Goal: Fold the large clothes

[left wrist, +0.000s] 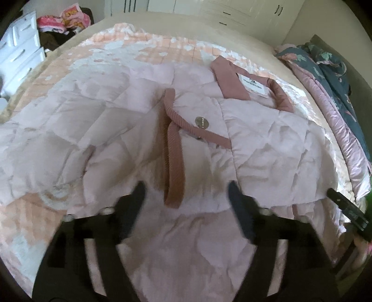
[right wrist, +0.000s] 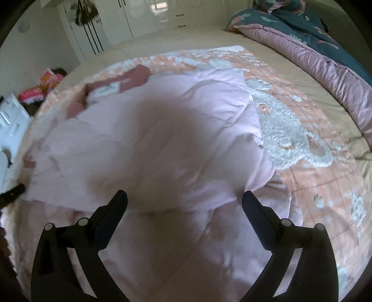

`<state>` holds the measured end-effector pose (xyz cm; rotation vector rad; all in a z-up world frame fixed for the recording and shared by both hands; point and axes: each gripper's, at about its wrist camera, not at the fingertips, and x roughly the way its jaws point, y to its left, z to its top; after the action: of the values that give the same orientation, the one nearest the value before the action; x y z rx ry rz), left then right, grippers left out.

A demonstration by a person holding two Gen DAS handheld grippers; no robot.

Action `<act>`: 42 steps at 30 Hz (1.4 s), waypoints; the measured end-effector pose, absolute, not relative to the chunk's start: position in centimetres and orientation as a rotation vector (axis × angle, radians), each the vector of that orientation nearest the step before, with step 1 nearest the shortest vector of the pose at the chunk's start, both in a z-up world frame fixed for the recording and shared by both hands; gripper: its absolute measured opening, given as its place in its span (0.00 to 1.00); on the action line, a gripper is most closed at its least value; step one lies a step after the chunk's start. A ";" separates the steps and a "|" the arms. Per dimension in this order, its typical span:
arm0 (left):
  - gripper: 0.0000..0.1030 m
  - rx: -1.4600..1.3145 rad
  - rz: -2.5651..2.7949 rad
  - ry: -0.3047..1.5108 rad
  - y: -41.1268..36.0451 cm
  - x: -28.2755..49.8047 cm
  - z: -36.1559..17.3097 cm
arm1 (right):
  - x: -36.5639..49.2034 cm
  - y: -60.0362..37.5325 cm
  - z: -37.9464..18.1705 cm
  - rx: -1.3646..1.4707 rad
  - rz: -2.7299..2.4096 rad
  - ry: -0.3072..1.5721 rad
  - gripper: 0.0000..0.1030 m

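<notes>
On the bed (right wrist: 302, 76) the jacket (left wrist: 130, 116) lies just ahead — collar (left wrist: 229, 80) far, hem near; my left gripper (left wrist: 186, 192) and right gripper (right wrist: 184, 199) gape wide, empty.

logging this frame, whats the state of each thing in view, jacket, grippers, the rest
jacket: spread on the bed, partly folded, sleeve across the front
collar: open, label showing
left gripper: open, above the jacket, holding nothing
right gripper: open, above the jacket, holding nothing
quilt: bunched at the bed's far side
drawers: shut
wardrobe: doors shut
</notes>
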<state>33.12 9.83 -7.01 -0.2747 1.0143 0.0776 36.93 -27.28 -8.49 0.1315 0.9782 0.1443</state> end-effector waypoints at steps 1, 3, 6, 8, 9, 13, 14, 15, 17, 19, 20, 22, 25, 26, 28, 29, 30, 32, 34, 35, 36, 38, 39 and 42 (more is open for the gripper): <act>0.83 -0.277 0.098 1.013 9.8 32.7 -6.8 | 36.4 -27.3 -8.1 0.139 0.146 0.969 0.95; 0.89 -0.295 0.110 1.008 9.9 32.0 -6.4 | 35.4 -27.2 -7.2 0.147 0.148 0.946 0.96; 0.91 -0.322 0.102 1.003 9.7 30.7 -5.7 | 34.2 -27.1 -6.2 0.162 0.164 0.931 0.96; 0.91 -0.332 0.103 0.996 9.7 29.9 -5.2 | 33.3 -26.7 -5.5 0.174 0.182 0.926 0.96; 0.91 -0.337 0.101 0.989 9.7 29.6 -4.9 | 32.9 -26.4 -5.3 0.176 0.189 0.923 0.96; 0.91 -0.365 0.109 0.967 10.0 28.1 -3.9 | 31.2 -24.7 -3.9 0.161 0.223 0.886 0.96; 0.91 -0.372 0.112 0.959 10.3 27.7 -3.6 | 30.7 -24.4 -3.6 0.159 0.228 0.880 0.96; 0.91 -0.376 0.118 0.953 10.5 27.4 -3.4 | 30.4 -24.1 -3.3 0.158 0.235 0.873 0.96; 0.91 -0.363 0.139 0.930 11.0 26.7 -2.8 | 29.9 -23.2 -2.7 0.148 0.243 0.860 0.96; 0.91 -0.347 0.160 0.917 11.5 26.1 -2.4 | 29.3 -22.1 -2.0 0.141 0.267 0.849 0.96; 0.91 -0.350 0.161 0.915 11.6 25.8 -2.3 | 29.2 -21.7 -1.7 0.135 0.274 0.849 0.96; 0.91 -0.371 0.159 0.914 12.4 25.1 -2.1 | 28.7 -20.8 -1.3 0.126 0.291 0.841 0.96; 0.91 -0.387 0.171 0.900 13.3 24.3 -1.7 | 28.2 -19.6 -0.6 0.118 0.311 0.832 0.96; 0.91 -0.390 0.176 0.894 13.6 24.0 -1.6 | 28.0 -19.1 -0.4 0.116 0.319 0.830 0.96; 0.91 -0.394 0.187 0.884 14.2 23.5 -1.4 | 27.8 -18.3 -0.1 0.112 0.336 0.829 0.96; 0.91 -0.398 0.194 0.879 14.6 23.2 -1.3 | 27.6 -17.8 0.1 0.105 0.340 0.826 0.96; 0.91 -0.404 0.198 0.876 14.9 22.9 -1.2 | 27.5 -17.3 0.4 0.099 0.347 0.823 0.96; 0.91 -0.419 0.207 0.874 15.7 22.4 -1.2 | 27.3 -16.6 0.6 0.091 0.357 0.819 0.96; 0.91 -0.428 0.218 0.871 16.4 21.8 -1.2 | 27.0 -15.7 0.9 0.086 0.374 0.815 0.96; 0.91 -0.434 0.224 0.866 16.9 21.5 -1.2 | 26.8 -15.3 1.0 0.085 0.380 0.814 0.96; 0.91 -0.437 0.227 0.864 17.1 21.4 -1.2 | 26.7 -14.8 1.2 0.081 0.390 0.811 0.96; 0.91 -0.444 0.237 0.858 17.9 20.9 -1.2 | 26.5 -13.9 1.5 0.067 0.394 0.806 0.96; 0.91 -0.450 0.243 0.855 18.3 20.7 -1.1 | 26.3 -13.5 1.6 0.061 0.399 0.802 0.96; 0.91 -0.473 0.258 0.841 19.4 20.0 -1.0 | 26.1 -12.2 2.1 0.054 0.413 0.796 0.96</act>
<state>20.03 19.39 -0.95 -0.4729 0.8405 0.2583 26.07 -12.23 2.08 0.0542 0.7962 0.4129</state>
